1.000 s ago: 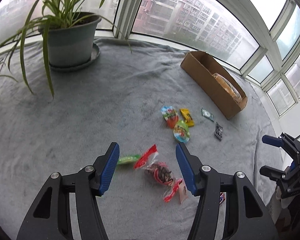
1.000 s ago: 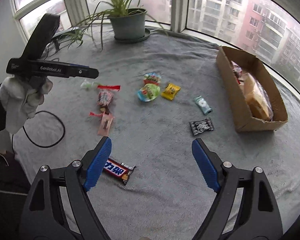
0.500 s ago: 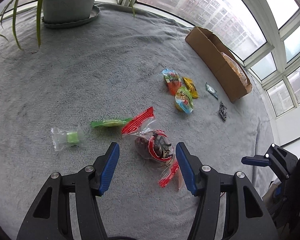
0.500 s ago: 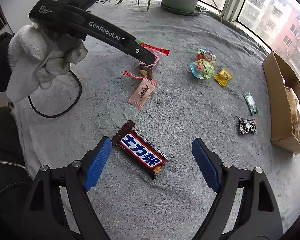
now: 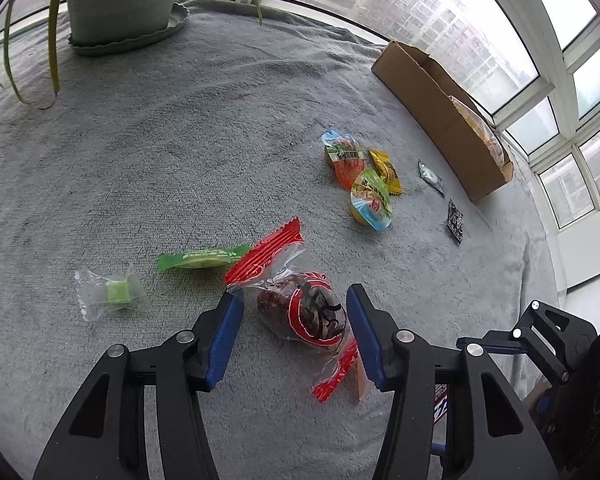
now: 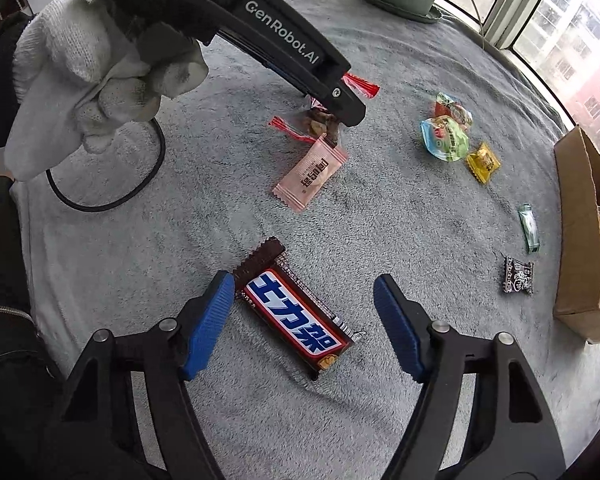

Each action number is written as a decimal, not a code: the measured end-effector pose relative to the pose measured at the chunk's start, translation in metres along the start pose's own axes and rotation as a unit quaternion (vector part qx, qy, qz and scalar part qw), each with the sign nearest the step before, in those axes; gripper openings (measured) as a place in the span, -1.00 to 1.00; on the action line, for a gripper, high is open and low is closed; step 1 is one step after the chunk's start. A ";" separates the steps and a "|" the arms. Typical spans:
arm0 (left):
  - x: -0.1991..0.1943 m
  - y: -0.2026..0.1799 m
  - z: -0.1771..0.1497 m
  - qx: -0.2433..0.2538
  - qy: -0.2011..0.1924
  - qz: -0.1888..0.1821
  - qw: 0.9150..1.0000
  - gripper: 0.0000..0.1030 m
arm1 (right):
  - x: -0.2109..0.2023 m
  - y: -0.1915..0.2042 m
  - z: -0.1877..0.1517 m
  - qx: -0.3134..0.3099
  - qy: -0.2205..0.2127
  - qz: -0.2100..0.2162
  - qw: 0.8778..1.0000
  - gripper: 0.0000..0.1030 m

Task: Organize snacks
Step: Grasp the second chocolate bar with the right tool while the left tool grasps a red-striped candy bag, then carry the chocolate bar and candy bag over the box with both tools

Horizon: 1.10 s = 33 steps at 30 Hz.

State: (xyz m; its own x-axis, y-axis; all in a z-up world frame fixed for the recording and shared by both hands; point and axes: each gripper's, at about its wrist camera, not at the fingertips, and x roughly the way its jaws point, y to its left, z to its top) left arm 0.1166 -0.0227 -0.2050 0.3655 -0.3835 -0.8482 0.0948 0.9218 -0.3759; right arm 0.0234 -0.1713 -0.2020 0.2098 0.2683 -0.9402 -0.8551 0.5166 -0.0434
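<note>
On the grey blanket (image 5: 180, 140), my left gripper (image 5: 294, 310) points down over a clear packet with red ends (image 5: 304, 312) that holds a dark snack. The packet lies between the blue pads, and the closing jaws do not press it. My right gripper (image 6: 304, 300) straddles a brown chocolate bar with a blue and white label (image 6: 296, 312). Its jaws are closing too, with gaps on both sides of the bar. A cardboard box (image 5: 420, 80) with a bagged item inside stands at the far right.
A green candy (image 5: 202, 258) and a clear-wrapped green cube (image 5: 112, 294) lie left of the packet. A pink packet (image 6: 311, 172), jelly cups (image 5: 370, 200), a yellow sweet (image 5: 386, 166) and a black packet (image 6: 518, 276) are scattered about. A plant pot (image 5: 120, 0) and a cable loop (image 6: 140, 184) are nearby.
Both grippers have come down toward the blanket. The left one now brackets the red-ended packet and the right one the chocolate bar. Both pairs of jaws have narrowed.
</note>
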 end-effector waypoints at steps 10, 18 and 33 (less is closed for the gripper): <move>0.002 -0.003 -0.001 0.012 -0.005 0.011 1.000 -0.23 | 0.003 0.010 -0.005 -0.008 0.015 0.028 0.999 0.02; 0.001 -0.004 -0.004 0.013 -0.010 0.011 1.000 -0.27 | -0.002 0.006 -0.011 0.008 0.009 0.031 0.999 -0.14; -0.014 0.003 -0.001 -0.007 -0.031 0.003 0.999 -0.29 | -0.028 -0.036 -0.021 0.103 -0.044 0.028 0.993 -0.37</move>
State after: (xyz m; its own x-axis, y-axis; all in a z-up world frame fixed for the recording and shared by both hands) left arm 0.1108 -0.0147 -0.1945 0.4221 -0.3734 -0.8261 0.0794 0.9230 -0.3766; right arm 0.0383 -0.2145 -0.1807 0.2124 0.3662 -0.9060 -0.7536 0.6516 0.0866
